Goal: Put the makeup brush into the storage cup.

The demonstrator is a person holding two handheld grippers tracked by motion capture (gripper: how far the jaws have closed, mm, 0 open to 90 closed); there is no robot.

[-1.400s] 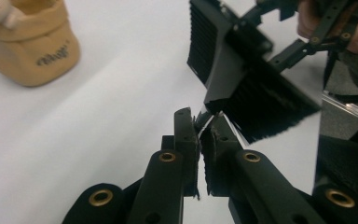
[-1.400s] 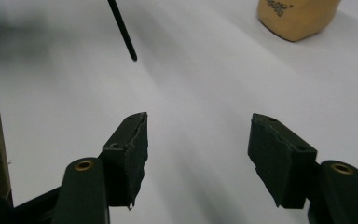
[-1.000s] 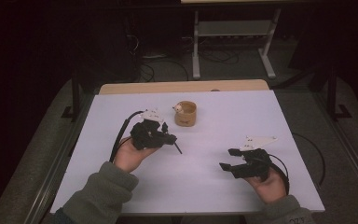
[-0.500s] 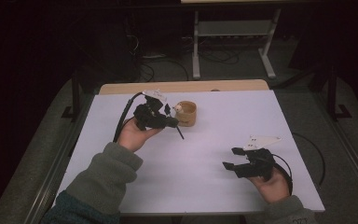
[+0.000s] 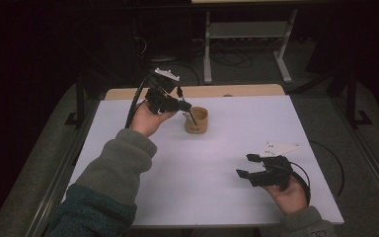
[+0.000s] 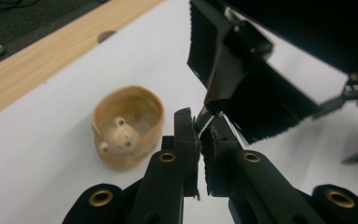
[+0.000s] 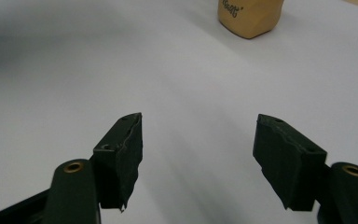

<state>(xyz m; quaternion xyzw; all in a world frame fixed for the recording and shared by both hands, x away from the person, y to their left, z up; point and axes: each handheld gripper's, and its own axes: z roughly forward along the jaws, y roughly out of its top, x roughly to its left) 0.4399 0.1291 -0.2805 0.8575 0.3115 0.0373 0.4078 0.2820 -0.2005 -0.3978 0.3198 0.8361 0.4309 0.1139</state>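
A tan cup [image 5: 196,121] stands on the white table toward the back; it has a small bear figure inside [image 6: 120,133]. My left gripper [image 5: 185,106] is raised just left of the cup and is shut on a flat black ribbed piece [image 6: 256,88]. That piece hangs as a thin black strip [image 5: 193,116] over the cup's left rim. In the left gripper view the jaws [image 6: 200,123] pinch its lower corner. My right gripper [image 5: 244,166] rests low at the front right, open, with nothing between its jaws [image 7: 198,140]. The cup's base [image 7: 249,16] shows far ahead of it.
The white tabletop [image 5: 237,143] has a wooden strip [image 5: 246,90] along its far edge. A metal stand [image 5: 246,34] and cables lie on the dark floor behind. Black cables trail from both grippers.
My left gripper has lifted and moved away from the person toward the cup, carrying the black piece, which now hangs at the cup's rim. The right gripper has barely moved.
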